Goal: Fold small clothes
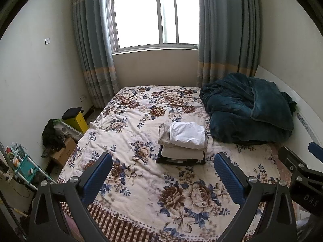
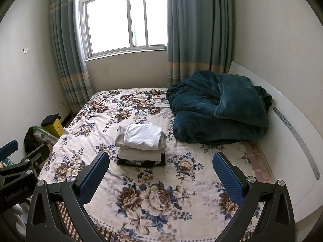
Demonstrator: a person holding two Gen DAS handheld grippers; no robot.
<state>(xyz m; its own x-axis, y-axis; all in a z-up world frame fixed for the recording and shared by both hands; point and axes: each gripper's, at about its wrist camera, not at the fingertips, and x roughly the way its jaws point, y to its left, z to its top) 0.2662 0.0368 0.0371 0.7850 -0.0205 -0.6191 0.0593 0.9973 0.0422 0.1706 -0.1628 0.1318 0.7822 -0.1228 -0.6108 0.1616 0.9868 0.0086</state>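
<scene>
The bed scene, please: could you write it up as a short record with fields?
setting: bed with floral cover, under a window
clothes: folded stack, white piece on top, dark piece at bottom
stack position: middle of bed, beside the teal blanket
left claw: open, holding nothing, short of the stack
right claw: open, holding nothing, short of the stack
loose clothes to fold: none visible on the bed

I see a bed under a floral quilt, with a dark teal blanket heaped at its far right corner against a white headboard. Behind it, blue-grey curtains frame a bright window. On the floor to the left I make out a yellow box, a cardboard box and a teal rack.
</scene>
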